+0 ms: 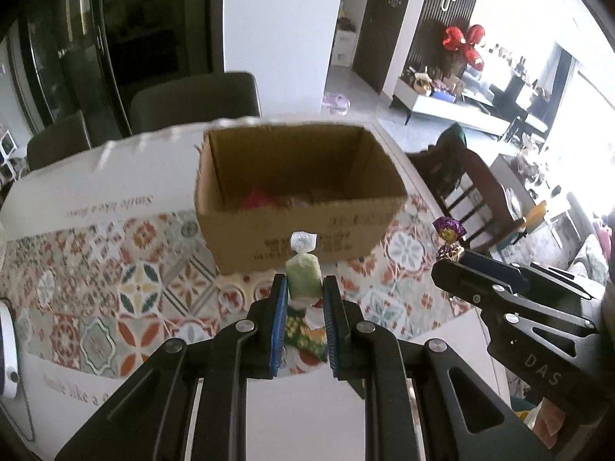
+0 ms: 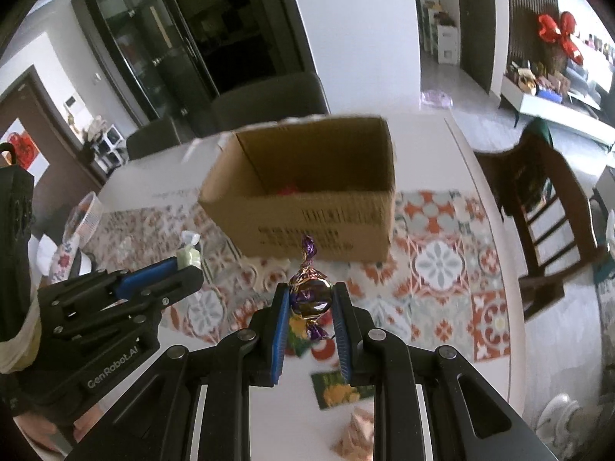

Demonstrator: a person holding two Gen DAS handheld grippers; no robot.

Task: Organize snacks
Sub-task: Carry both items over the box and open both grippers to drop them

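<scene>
The left gripper (image 1: 304,292) was clamped on a pale green sweet in a clear twisted wrapper (image 1: 303,274), the right gripper (image 2: 310,299) on a purple-and-gold foil-wrapped candy (image 2: 310,292); both hung near an open brown cardboard box (image 1: 300,192) on the patterned tablecloth (image 1: 115,288)

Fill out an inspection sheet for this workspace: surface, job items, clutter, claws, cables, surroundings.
Surface: white table with patterned runner.
Job items: open box with snacks inside; green candy; purple candy.
Clutter: floral packets on the table, basket at far left.
Claws: left claw shut on green candy; right claw shut on purple candy; both short of the box.
Cables: nothing seen.
Surroundings: wooden chair, red balloons.
</scene>
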